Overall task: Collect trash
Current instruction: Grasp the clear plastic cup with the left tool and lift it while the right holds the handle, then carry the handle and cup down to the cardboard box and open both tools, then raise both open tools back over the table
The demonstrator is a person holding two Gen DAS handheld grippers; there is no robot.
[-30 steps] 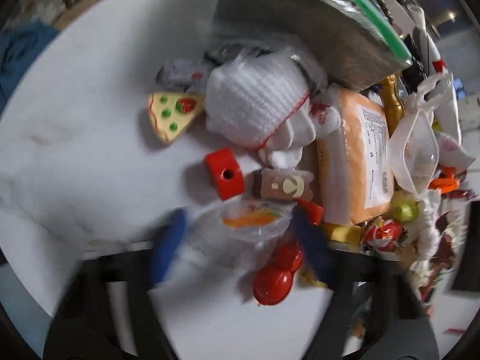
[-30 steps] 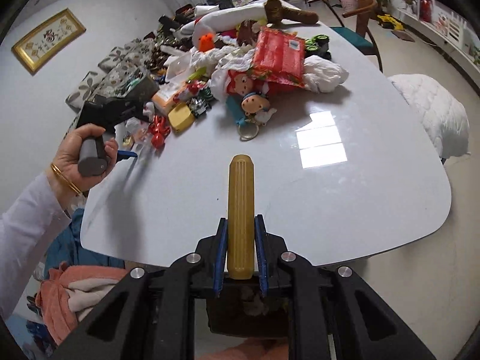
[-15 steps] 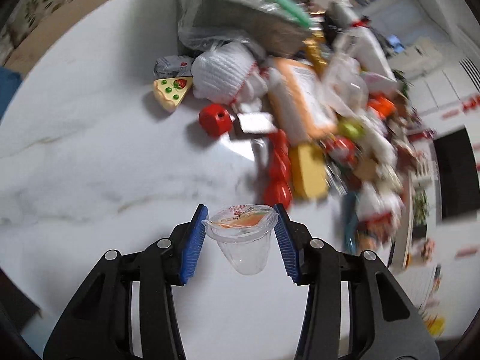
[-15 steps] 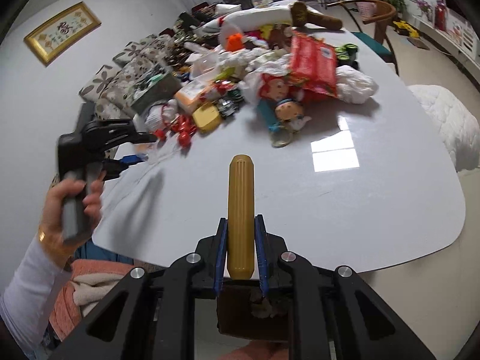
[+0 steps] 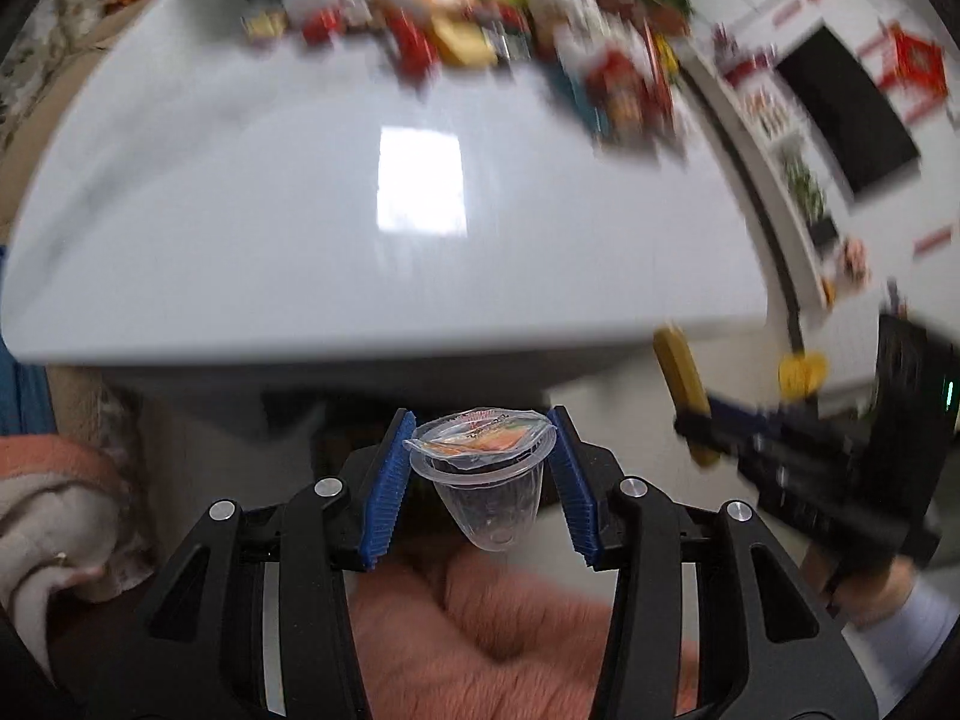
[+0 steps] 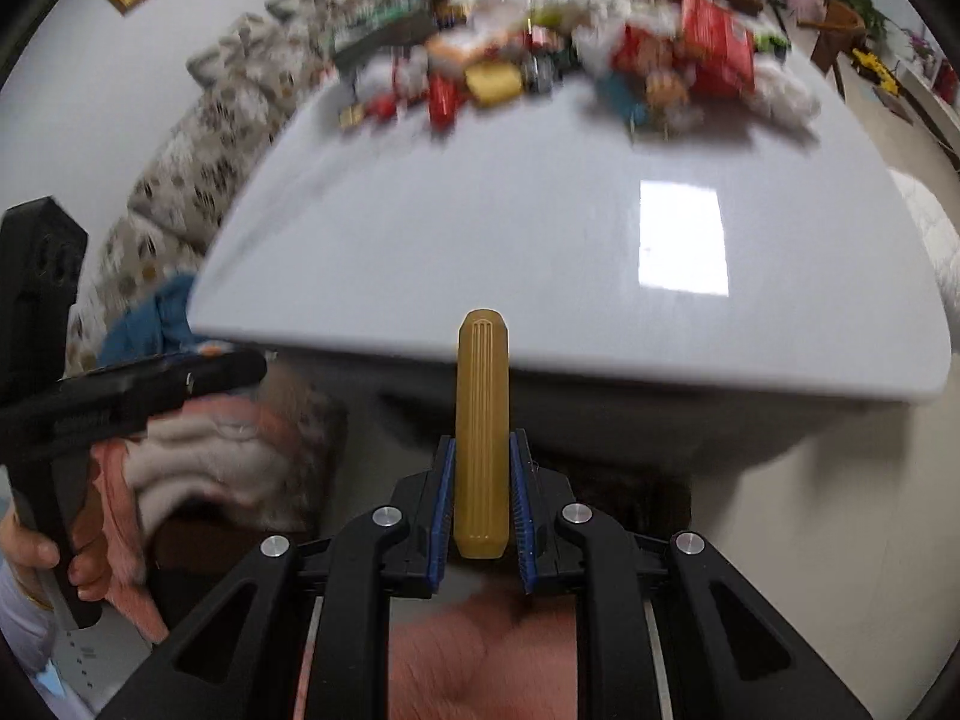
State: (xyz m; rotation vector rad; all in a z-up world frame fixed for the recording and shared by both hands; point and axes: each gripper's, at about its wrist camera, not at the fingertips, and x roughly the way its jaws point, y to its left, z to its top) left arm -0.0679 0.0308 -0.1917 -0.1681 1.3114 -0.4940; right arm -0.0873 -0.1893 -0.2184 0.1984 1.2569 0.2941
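The white table (image 6: 540,252) fills the far half of both views, its near edge well clear of both tools. A pile of toys and wrappers (image 6: 540,60) is heaped along its far side, blurred and hard to itemise. Below the near edge lies pinkish-orange fleece fabric (image 5: 510,630); no bin or bag is visible, so the drop point cannot be confirmed.

The left gripper (image 5: 480,468) is part-open, its blue pads bearing on the rim of a small clear plastic cup (image 5: 489,498) with a peeled foil lid. The cup hangs rim-up between the fingers, off the table and above the fabric. The right gripper (image 6: 483,504) is fully closed on a mustard-yellow ribbed handle (image 6: 482,432), which stands upright and projects toward the table. In the left view that same tool appears at far right, held in a hand (image 5: 888,594).

Assessment: the step in hand looks like carrying the cup to a trash receptacle.
- Squeeze lightly; the cup wall is thin and likely to buckle or pop free.
- Keep the cup level so any residue stays in.
- Bring it directly over the receptacle before releasing, and low, as a light cup may bounce.
- Keep the two tools apart; they are close on the right.
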